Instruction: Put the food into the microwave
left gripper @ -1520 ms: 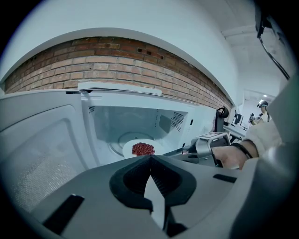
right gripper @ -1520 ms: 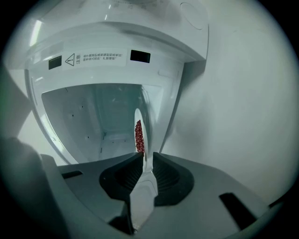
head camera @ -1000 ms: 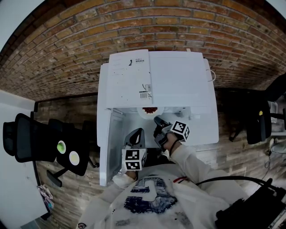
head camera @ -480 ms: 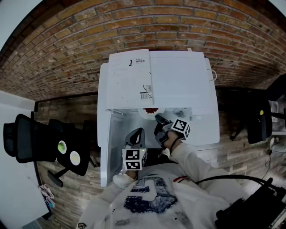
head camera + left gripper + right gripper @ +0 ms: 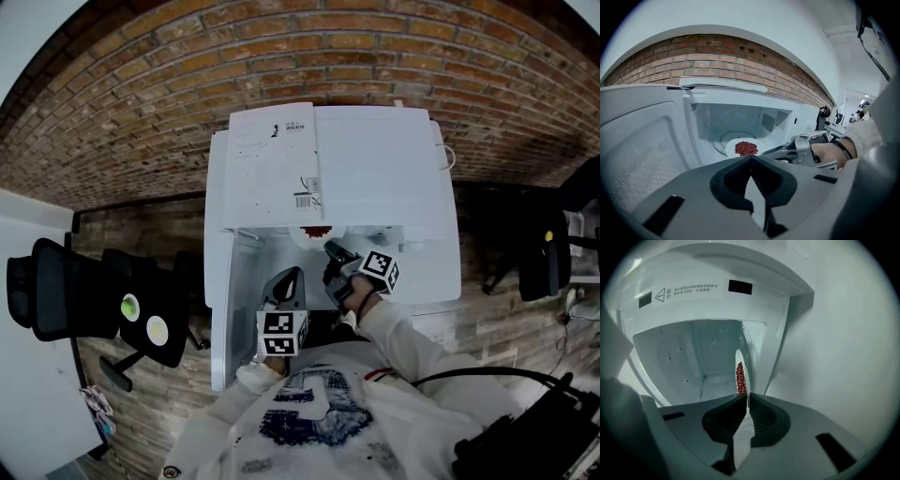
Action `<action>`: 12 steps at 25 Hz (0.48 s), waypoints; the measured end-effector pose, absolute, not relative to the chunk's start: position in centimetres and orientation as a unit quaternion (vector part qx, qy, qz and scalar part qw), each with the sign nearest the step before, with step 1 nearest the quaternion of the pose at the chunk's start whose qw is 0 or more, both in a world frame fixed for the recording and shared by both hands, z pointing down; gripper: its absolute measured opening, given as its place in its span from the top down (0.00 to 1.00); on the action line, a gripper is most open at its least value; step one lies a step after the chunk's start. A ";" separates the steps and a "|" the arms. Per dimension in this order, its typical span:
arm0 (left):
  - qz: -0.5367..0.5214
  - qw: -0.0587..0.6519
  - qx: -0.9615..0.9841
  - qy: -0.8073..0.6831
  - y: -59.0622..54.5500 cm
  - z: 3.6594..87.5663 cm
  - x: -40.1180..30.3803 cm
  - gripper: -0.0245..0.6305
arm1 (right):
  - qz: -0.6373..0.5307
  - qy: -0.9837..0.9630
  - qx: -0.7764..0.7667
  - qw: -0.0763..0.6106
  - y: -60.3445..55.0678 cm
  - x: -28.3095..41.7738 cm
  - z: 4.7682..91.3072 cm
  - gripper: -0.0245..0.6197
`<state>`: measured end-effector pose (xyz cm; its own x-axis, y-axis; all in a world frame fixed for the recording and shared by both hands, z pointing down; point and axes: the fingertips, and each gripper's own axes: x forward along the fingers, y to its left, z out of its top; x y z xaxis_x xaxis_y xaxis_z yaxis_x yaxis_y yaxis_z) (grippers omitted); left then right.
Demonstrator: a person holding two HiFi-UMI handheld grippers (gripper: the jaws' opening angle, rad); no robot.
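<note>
A rough brick wall (image 5: 141, 75) is running behind a glossy white microwave (image 5: 375, 178), whose door (image 5: 225, 309) is hanging open out to the left of both claws. In the head view, the right claw (image 5: 330, 248) is reaching into the cavity mouth. The round white plate (image 5: 302, 236) is lying just ahead of its tips, carrying a heap of small red food (image 5: 315, 230). The left claw (image 5: 289, 277) is waiting just beside the right one and outside the opening, probably so that it is not crowding the doorway. In the left gripper view, its dark ribbed jaws are pressing together with nothing between them. Beyond their tips the plate is resting on the glass turntable (image 5: 723, 137), and the right claw is coming in from the right in the person's hand (image 5: 829, 154). In the right gripper view, the claw is lying rolled on its side, so the plate is showing edge-on straight ahead. The jaws are clenching with only a sliver between them, and the thin rim is running into that sliver. I judge it is gripping the plate by its edge, most likely to keep it level. The smooth cavity walls are curving off to this claw's left. The food is sitting inside already; letting go, backing out and shutting the door are looking like the remaining work.
</note>
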<state>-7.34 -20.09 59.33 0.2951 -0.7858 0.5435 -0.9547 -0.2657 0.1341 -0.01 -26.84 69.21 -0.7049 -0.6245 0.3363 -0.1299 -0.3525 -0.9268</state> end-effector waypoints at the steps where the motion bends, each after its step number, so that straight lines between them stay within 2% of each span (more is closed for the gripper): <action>1: 0.190 0.225 0.772 -0.563 -20.0 59.5 -7.4 0.95 | -0.746 0.544 -0.347 0.167 -27.0 0.0 69.2 0.92; 12: 0.190 0.229 0.770 -0.564 -19.8 59.6 -7.7 0.95 | -0.741 0.540 -0.357 0.178 -28.9 0.0 69.5 0.92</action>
<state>-7.69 -19.76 59.62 0.2912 -0.7817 0.5515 -0.9560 -0.2587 0.1380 -0.03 -28.88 69.46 -0.6818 -0.6491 0.3373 -0.1215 -0.3542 -0.9272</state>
